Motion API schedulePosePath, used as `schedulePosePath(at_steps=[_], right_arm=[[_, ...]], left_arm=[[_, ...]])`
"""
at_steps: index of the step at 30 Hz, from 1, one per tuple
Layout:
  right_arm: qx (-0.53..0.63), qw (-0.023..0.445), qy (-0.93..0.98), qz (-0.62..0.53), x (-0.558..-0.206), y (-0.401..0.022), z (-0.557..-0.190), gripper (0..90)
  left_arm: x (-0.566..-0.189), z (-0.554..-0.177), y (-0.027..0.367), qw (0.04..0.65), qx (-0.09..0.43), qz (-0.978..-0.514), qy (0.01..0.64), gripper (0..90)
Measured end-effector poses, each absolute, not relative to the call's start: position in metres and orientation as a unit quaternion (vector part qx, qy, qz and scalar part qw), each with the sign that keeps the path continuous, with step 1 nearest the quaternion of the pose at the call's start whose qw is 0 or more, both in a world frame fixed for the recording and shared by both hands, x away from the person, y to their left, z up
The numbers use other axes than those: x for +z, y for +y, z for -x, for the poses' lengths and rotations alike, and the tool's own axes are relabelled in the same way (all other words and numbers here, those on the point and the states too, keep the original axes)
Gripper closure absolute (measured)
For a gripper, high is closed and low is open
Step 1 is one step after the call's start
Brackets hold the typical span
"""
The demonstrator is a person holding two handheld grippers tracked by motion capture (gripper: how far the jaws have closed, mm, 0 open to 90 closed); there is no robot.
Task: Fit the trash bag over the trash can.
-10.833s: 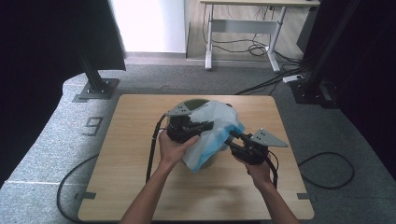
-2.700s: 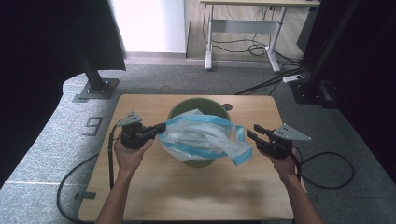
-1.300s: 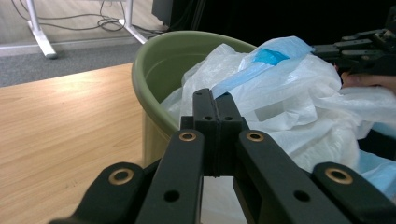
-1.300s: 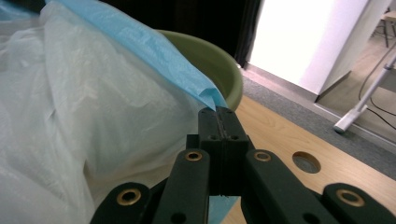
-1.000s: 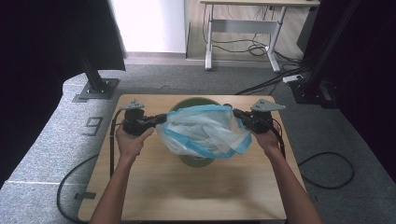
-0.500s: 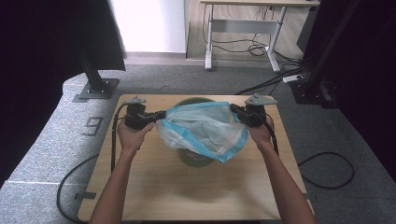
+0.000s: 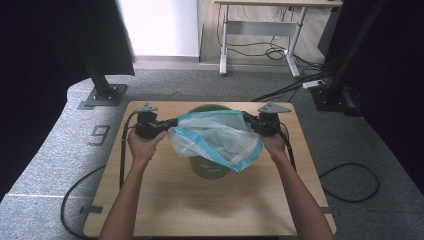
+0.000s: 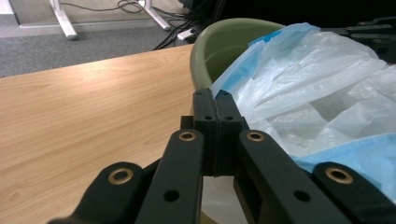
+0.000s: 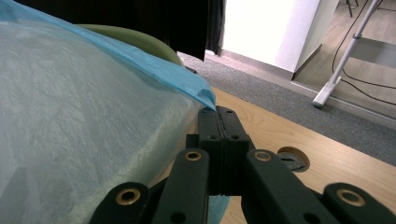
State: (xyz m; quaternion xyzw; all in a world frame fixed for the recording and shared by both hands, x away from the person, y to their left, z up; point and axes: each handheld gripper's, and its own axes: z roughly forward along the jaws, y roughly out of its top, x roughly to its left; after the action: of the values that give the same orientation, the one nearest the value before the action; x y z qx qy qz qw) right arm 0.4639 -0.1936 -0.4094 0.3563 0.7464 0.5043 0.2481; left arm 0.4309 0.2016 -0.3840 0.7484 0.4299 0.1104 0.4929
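A clear plastic bag [image 7: 215,137] with a blue rim hangs stretched between my two grippers, over a green bin [image 7: 210,167] that stands in the middle of the wooden table [image 7: 165,200]. My left gripper [image 7: 170,122] is shut on the bag's left rim; in the left gripper view its fingertips [image 8: 217,100] meet on the blue edge, with the bag [image 8: 322,88] and the bin's rim [image 8: 219,37] beyond. My right gripper [image 7: 248,119] is shut on the right rim. In the right gripper view its closed jaws pinch the blue edge of the bag [image 9: 84,140], and the bin [image 9: 144,44] shows behind.
Black stand bases sit on the grey floor beyond the table's far left corner [image 7: 102,95] and far right corner [image 7: 332,97]. Cables trail from both grippers over the table's edges. A round hole [image 9: 292,158] is in the tabletop near my right gripper.
Both hands have carried the stretched bag a little farther away and lower, so it now hangs over the bin. Both grips stay closed on the rim.
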Motion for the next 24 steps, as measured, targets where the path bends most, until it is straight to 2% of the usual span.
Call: schedulePosePath(at_steps=[24], right_arm=[[0.518, 0.181, 0.745, -0.379, -0.435, -0.186, -0.475, 87.8]], left_arm=[[-0.409, -0.444, 0.204, 0.495, 0.076, -0.740, 0.449, 89.5]])
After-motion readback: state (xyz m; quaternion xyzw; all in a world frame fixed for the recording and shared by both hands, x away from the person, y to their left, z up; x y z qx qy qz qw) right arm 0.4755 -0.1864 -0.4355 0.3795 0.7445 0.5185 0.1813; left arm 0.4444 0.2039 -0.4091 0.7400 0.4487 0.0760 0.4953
